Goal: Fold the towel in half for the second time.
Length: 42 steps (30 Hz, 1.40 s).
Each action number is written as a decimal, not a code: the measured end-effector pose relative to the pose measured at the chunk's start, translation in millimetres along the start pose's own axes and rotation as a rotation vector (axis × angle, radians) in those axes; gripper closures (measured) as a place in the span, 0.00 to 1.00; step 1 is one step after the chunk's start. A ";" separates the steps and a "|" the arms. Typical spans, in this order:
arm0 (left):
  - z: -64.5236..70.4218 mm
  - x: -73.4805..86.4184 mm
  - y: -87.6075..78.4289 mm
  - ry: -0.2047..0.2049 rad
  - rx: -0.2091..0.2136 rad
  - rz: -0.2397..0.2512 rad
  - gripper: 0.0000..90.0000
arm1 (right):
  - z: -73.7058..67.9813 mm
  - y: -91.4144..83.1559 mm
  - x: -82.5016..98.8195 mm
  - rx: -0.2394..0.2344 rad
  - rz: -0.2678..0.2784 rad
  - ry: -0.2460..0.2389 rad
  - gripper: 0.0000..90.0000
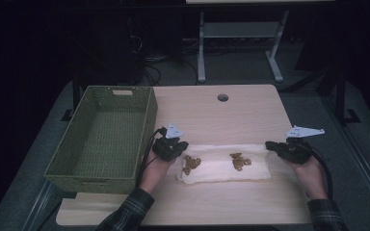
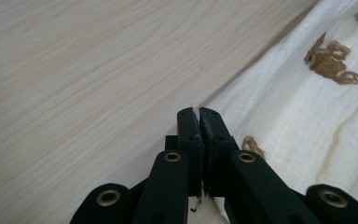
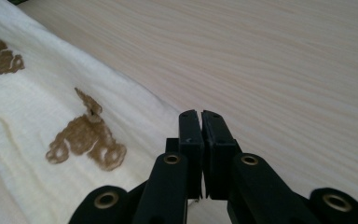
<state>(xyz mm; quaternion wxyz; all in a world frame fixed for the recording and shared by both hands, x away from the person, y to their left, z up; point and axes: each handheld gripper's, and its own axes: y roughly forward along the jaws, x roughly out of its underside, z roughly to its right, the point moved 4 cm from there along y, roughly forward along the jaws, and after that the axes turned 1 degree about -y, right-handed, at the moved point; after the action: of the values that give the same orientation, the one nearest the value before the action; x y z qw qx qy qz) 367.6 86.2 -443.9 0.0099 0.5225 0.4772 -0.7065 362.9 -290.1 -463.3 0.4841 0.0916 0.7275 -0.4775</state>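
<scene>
A white cloth (image 1: 217, 168) with brown embroidered figures lies folded in a long strip across the middle of the wooden table (image 1: 212, 113). My left gripper (image 1: 182, 144) sits at its far left corner with the jaws shut. In the left gripper view the cloth (image 2: 307, 116) runs up to the gripper (image 2: 199, 112), and white fibres show between the pads. My right gripper (image 1: 269, 144) is at the far right corner, also shut. In the right gripper view the cloth's (image 3: 37, 107) edge goes in under the gripper (image 3: 200, 113).
A green woven basket (image 1: 147, 120), nothing in it, stands at the table's left side, close to my left hand. A round cable hole (image 1: 222, 97) is near the far edge. Desk legs and cables stand on the dark floor beyond.
</scene>
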 end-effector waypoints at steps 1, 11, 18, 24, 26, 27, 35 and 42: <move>0.0 0.0 0.0 0.000 0.000 0.000 0.97 | 0.0 0.0 0.0 0.000 0.000 0.000 0.97; 18.0 12.8 -13.1 0.032 0.030 -0.013 0.97 | -12.6 -12.4 16.0 -0.034 -0.018 -0.024 0.97; 27.7 20.9 -18.8 0.044 0.037 -0.030 0.97 | -21.8 -18.7 25.2 -0.048 -0.023 -0.040 0.97; 38.5 28.8 -21.2 0.046 0.049 -0.061 0.97 | -27.2 -24.7 34.5 -0.069 -0.025 -0.030 0.97; 40.0 32.6 -20.1 0.044 0.053 -0.077 0.97 | -28.6 -24.3 37.7 -0.078 -0.034 -0.027 0.97; 40.7 34.3 -19.7 0.046 0.056 -0.084 0.97 | -28.7 -23.9 38.9 -0.079 -0.036 -0.032 0.97; 44.5 45.0 -17.5 0.041 0.070 -0.129 0.97 | -36.9 -28.1 45.7 -0.097 -0.046 -0.039 0.96; 47.7 45.4 -18.0 0.033 0.083 -0.124 0.93 | -44.0 -33.3 52.7 -0.108 -0.057 -0.044 0.89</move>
<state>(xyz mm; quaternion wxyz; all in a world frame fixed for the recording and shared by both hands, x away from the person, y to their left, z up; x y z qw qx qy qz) 303.1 85.3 -465.9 -0.0635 0.5034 0.4793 -0.7161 288.8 -290.5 -481.6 0.4907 0.0340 0.7436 -0.4530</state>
